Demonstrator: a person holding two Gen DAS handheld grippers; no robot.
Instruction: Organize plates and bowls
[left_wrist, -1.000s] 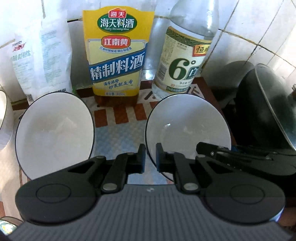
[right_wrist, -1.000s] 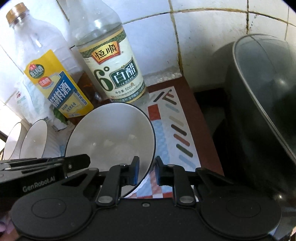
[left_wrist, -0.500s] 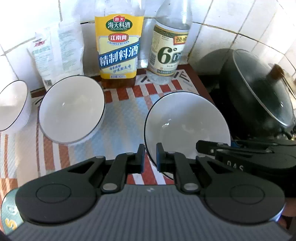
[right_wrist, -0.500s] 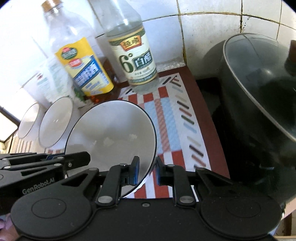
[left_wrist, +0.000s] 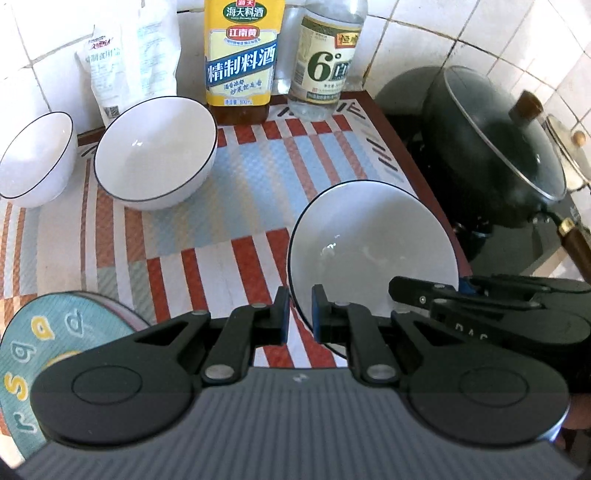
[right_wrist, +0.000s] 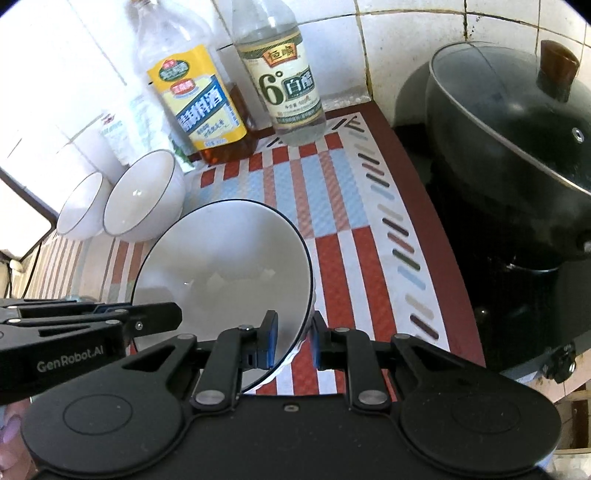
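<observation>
A white bowl with a dark rim (left_wrist: 373, 243) (right_wrist: 225, 269) is held tilted above the striped mat by both grippers. My left gripper (left_wrist: 297, 314) is shut on its left rim. My right gripper (right_wrist: 291, 341) is shut on its right rim and shows in the left wrist view (left_wrist: 480, 306). Two more white bowls, one larger (left_wrist: 155, 155) (right_wrist: 144, 195) and one smaller (left_wrist: 37, 158) (right_wrist: 79, 206), stand on the mat at the back left. A teal plate with letters (left_wrist: 40, 343) lies at the near left.
A yellow-label cooking wine bottle (left_wrist: 242, 55) (right_wrist: 195, 99), a vinegar bottle (left_wrist: 325, 55) (right_wrist: 284, 74) and a white bag (left_wrist: 125, 55) stand against the tiled wall. A black lidded wok (left_wrist: 491, 147) (right_wrist: 517, 147) sits on the stove to the right of the mat.
Both grippers have pulled back and up from the wall with the bowl held between them. The bottles look farther away, and the second small bowl and teal plate have come into view.
</observation>
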